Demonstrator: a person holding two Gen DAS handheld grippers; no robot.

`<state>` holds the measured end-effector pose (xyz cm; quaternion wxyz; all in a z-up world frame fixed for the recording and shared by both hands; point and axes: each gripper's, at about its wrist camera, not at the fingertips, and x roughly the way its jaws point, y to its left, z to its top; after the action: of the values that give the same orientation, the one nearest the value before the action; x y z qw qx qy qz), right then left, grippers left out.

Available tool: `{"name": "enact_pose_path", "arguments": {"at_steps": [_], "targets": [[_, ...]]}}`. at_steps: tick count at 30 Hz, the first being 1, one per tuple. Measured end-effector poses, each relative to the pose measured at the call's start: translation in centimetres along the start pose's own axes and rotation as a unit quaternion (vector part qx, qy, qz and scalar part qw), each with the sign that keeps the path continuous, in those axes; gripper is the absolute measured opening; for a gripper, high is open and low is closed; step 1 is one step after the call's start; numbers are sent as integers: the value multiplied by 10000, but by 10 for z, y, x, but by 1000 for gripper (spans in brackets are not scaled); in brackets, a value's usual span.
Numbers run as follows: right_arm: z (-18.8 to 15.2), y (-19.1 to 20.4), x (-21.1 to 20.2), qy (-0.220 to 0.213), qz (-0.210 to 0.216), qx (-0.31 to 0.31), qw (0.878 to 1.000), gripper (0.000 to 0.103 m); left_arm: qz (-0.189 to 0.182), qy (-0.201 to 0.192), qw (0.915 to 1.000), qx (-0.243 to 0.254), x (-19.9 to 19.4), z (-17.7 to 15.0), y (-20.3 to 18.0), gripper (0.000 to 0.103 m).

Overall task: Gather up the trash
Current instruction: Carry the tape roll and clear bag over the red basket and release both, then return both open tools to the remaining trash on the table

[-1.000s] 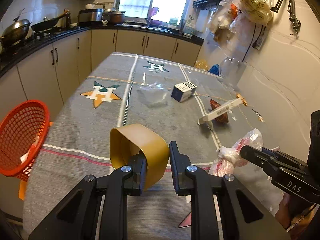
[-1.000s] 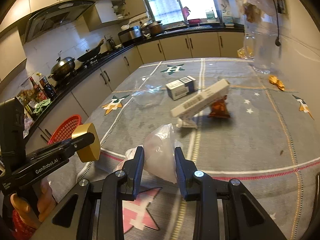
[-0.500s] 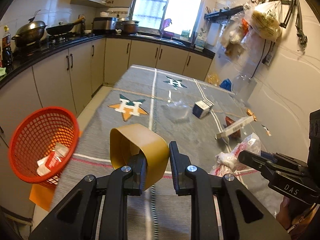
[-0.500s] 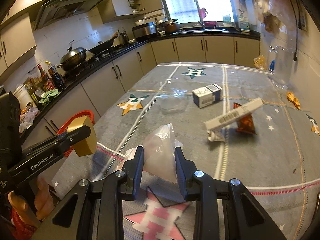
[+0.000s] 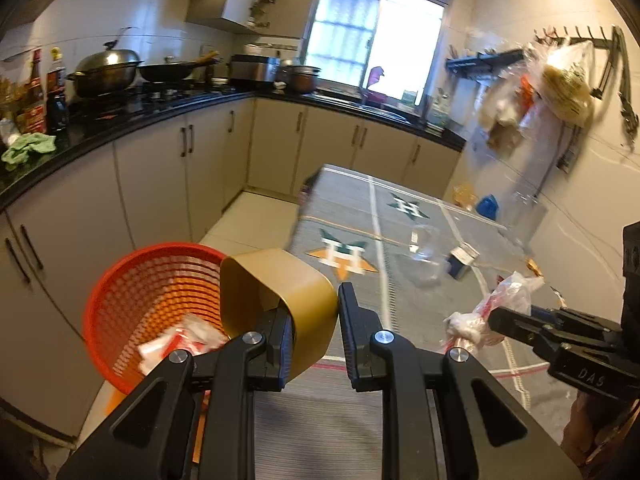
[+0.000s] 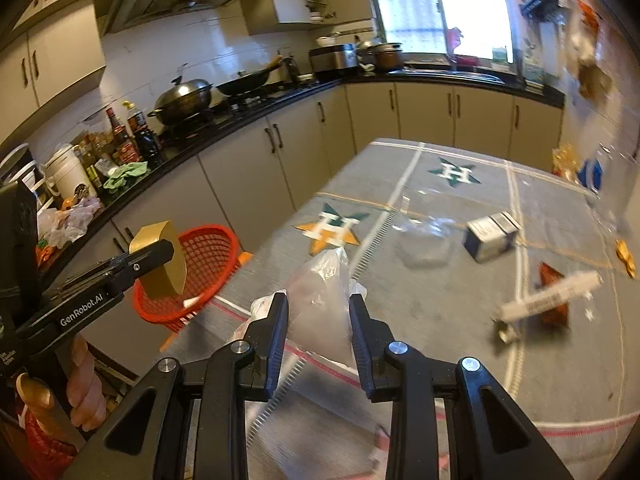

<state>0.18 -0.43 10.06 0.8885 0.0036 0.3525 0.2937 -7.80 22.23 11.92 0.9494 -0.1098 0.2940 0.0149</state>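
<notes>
Trash both light: gold tape loop (image 5: 276,292) springy, my left gripper (image 5: 314,320) pinches its wall tight; soft plastic bag (image 6: 320,304) bunched in part-closed right gripper (image 6: 318,316), slippery.

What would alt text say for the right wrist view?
The right hand-held gripper clamps a crumpled clear plastic bag above a grey star-patterned tablecloth. To the left, the left hand-held gripper holds a gold band near a red basket; more litter lies on the table.
</notes>
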Motion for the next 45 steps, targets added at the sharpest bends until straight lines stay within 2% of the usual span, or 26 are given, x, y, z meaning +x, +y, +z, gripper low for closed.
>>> {"name": "enact_pose_path", "arguments": {"at_steps": [9,22,33,39,45], "targets": [[30,47,41,140,251,-260,9992,33,316,73,9990,-292,6,2,59,20],[52,112,114,397,298,-764,9958,34,415,479,9967,-510,37,-18,116,20],[46,137,160,723,145,-1168,9904,37,488,614,9956,-507,53,-31,133,20],[50,139,161,718,229,-1115,9909,44,511,592,9956,-508,52,-30,133,20],[51,128,151,655,293,-933,9931,45,530,552,9954,-580,49,-29,131,31]]}}
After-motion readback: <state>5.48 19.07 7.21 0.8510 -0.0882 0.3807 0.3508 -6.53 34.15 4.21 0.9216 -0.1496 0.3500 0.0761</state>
